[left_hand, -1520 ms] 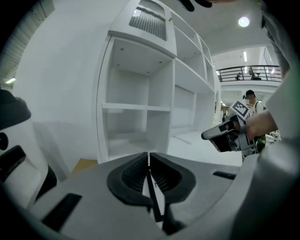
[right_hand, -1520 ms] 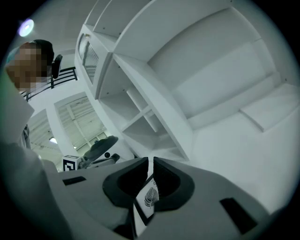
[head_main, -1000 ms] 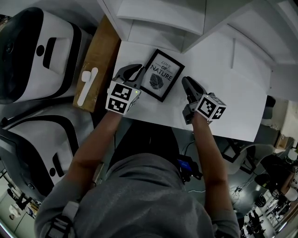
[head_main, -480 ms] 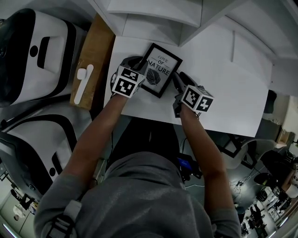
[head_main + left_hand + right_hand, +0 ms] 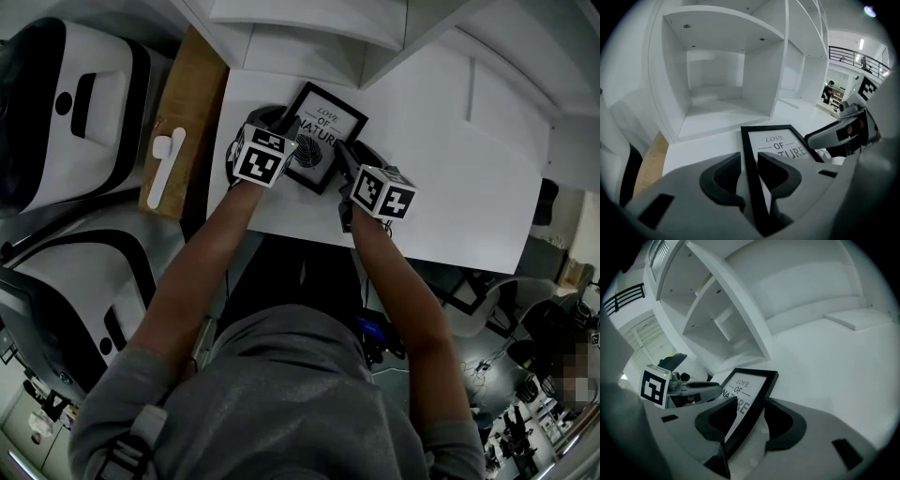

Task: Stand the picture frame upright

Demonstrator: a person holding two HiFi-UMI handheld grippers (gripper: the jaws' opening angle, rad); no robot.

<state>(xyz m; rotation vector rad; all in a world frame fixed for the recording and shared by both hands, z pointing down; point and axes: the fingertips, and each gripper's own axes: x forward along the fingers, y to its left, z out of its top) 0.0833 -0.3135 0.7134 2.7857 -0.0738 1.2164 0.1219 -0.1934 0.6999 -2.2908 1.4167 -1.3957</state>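
A black picture frame [image 5: 325,129] with a "LOVE OF NATURE" print lies tilted on the white table [image 5: 459,187], close to the shelf unit. My left gripper [image 5: 287,131] straddles its left edge. In the left gripper view that edge [image 5: 751,164] runs between the two opening fingers [image 5: 723,177]. My right gripper [image 5: 345,157] is at the frame's lower right side. In the right gripper view the frame [image 5: 749,386] slants up between the opening fingers [image 5: 785,423], with a gap on the right side. Neither pair of pads clearly presses on it.
A white shelf unit [image 5: 309,37] with open compartments [image 5: 717,89] stands just behind the frame. Left of the table lies a wooden board [image 5: 192,103] with a white handle-like piece [image 5: 163,172]. Large white-and-black machines [image 5: 66,103] fill the far left.
Both grippers have moved inward from beside the frame onto its left and right edges, and their jaws have opened. The frame now sits a little nearer the shelf.
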